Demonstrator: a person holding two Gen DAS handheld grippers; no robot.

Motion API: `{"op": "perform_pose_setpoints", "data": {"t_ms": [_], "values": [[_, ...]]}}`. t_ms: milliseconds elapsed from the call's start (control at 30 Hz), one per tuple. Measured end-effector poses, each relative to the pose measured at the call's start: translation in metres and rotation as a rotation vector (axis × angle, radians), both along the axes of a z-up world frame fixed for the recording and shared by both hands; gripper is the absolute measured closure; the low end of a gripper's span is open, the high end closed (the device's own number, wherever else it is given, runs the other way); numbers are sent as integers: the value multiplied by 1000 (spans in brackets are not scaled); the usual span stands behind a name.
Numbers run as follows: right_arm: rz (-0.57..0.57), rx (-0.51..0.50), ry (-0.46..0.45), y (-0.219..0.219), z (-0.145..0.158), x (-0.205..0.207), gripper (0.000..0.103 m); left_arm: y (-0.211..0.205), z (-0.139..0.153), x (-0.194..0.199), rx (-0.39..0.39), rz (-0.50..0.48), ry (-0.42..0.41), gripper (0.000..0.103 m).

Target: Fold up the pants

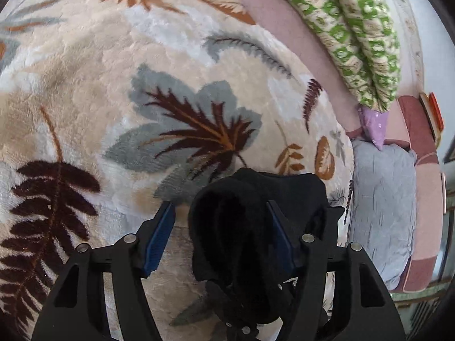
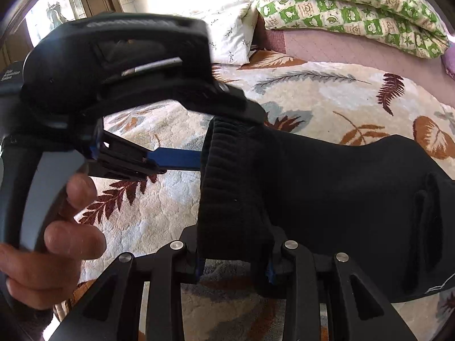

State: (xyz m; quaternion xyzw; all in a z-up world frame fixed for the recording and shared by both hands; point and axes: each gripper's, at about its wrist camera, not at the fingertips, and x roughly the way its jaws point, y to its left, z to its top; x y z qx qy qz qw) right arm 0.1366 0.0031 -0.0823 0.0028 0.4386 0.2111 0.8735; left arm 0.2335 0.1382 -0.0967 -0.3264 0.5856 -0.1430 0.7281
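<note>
The black pants (image 2: 327, 184) lie across a leaf-patterned blanket (image 2: 327, 99), their ribbed waistband (image 2: 227, 199) lifted toward the camera. My right gripper (image 2: 234, 236) is shut on that waistband at the bottom of the right wrist view. A hand (image 2: 71, 241) holds my left gripper (image 2: 224, 136) at the upper left, and its blue finger (image 2: 176, 156) reaches the waistband's far end. In the left wrist view the pants (image 1: 241, 227) hang bunched between the jaws of my left gripper (image 1: 220, 204). The cloth rests against the right pad (image 1: 280, 238). The left pad (image 1: 159, 238) stands apart from it, so the jaws are open.
The blanket (image 1: 142, 85) covers a bed with a pink sheet (image 1: 284, 22). Green-patterned bedding (image 1: 355, 28) lies along the far edge, with a grey pillow (image 1: 381, 199) and a purple bag (image 1: 372, 125) at the right. A white pillow (image 2: 227, 28) sits at the back.
</note>
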Motion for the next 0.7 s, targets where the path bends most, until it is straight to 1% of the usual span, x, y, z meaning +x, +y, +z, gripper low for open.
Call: {"op": "perform_pose_setpoints", "data": {"t_ms": [33,67,100,133,200,333,467,600,700], "values": [[-2,7,4,-1,0,1,71,3,-6,1,-51,0,28,75],[-5,15,8,-2,0,1,72,7,-9,1,-81,6,53,81],[-6,22,12,-3,0,2,72,9,-8,-1,-86,14,63,81],[-8,31,17,-5,0,2,72,11,-6,-2,-89,15,63,84],[-7,46,20,-7,1,2,72,11,2,-7,-86,21,58,84],[-1,89,13,-14,9,-4,72,2,27,-16,-110,37,35,84],[-18,180,6,-35,25,-12,72,-19,54,-22,-115,42,13,84],[-48,266,-12,-66,42,-20,72,-57,79,-25,-92,21,-12,84],[-79,330,-21,-97,52,-22,72,-97,93,-21,-66,-17,-28,84]]}}
